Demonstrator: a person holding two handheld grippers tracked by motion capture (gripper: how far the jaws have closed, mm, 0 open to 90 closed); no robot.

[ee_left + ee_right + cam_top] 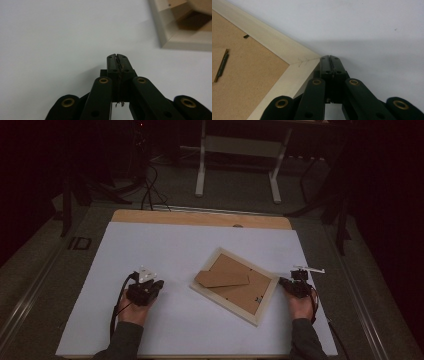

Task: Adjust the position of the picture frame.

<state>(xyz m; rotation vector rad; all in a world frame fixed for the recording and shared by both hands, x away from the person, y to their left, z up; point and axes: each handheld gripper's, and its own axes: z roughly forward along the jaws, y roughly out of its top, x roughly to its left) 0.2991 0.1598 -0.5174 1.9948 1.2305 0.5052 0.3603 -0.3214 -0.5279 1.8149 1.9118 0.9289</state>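
The picture frame (pixel 235 285) lies face down in the middle of the white table (pixel 165 245), its back not yet opened. The right gripper (pixel 329 58), closed and empty, touches the frame's right corner. The left gripper (pixel 117 56), also closed on nothing, waits well apart on the left.

A light wooden table (pixel 150 216) covered by a white sheet (pixel 165 250) stands on a grey carpeted floor (pixel 235 190). Beyond the table's far edge stands a white metal frame stand with 2 legs (pixel 239 150). Left of that stand, black cables (pixel 148 187) trail across the floor toward the table's far left corner. Dark stands (pixel 75 190) flank the table. The room is dim, its far reaches black.
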